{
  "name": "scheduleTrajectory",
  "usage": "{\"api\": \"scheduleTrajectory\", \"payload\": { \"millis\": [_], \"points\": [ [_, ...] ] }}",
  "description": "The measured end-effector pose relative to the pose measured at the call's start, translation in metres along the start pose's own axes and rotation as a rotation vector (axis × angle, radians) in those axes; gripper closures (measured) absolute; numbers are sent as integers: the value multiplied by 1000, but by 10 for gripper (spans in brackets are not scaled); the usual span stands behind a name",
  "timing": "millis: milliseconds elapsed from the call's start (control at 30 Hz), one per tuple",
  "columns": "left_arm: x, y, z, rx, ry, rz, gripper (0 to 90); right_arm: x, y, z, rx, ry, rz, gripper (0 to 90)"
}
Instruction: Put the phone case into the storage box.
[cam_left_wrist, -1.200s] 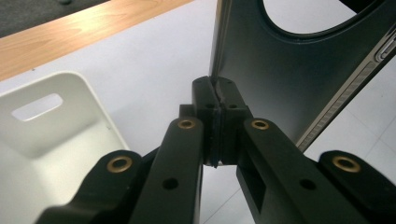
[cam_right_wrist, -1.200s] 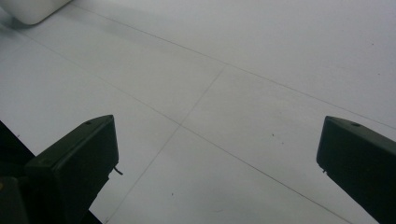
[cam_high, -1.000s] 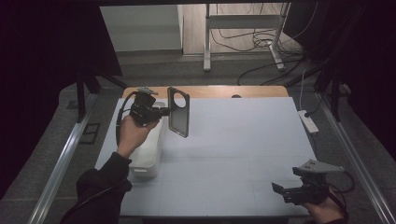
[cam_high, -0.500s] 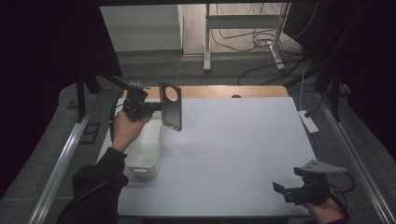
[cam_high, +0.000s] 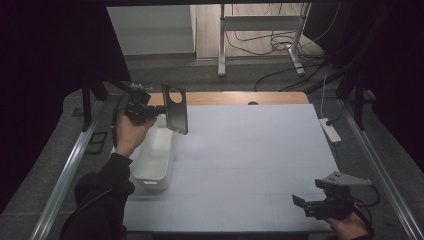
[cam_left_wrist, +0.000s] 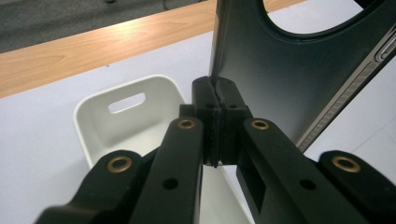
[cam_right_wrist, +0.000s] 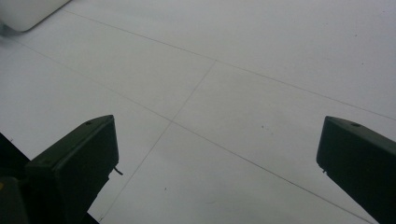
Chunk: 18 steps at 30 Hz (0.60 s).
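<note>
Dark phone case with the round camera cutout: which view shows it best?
The high view: the whole dark phone case with the round cutout is visible, held upright above the white plastic bin by the left gripper. The left gripper view shows part of it, clamped at the edge. The right gripper view looks at the table.

The left gripper, clamped on the dark phone case, has carried it along the white bin toward the table's far edge.
</note>
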<state>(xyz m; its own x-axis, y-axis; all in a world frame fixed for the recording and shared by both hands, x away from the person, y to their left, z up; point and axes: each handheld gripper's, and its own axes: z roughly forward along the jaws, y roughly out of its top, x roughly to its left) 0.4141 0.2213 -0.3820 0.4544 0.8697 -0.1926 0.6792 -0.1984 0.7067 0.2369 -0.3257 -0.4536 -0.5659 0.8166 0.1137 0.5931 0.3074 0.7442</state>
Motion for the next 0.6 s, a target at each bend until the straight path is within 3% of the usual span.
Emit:
{"api": "scheduleTrajectory", "payload": {
  "millis": [600],
  "points": [
    [16, 4, -2, -7, 42, -23, 887, 0, 0, 1, 13, 1, 5, 0]
  ]
}}
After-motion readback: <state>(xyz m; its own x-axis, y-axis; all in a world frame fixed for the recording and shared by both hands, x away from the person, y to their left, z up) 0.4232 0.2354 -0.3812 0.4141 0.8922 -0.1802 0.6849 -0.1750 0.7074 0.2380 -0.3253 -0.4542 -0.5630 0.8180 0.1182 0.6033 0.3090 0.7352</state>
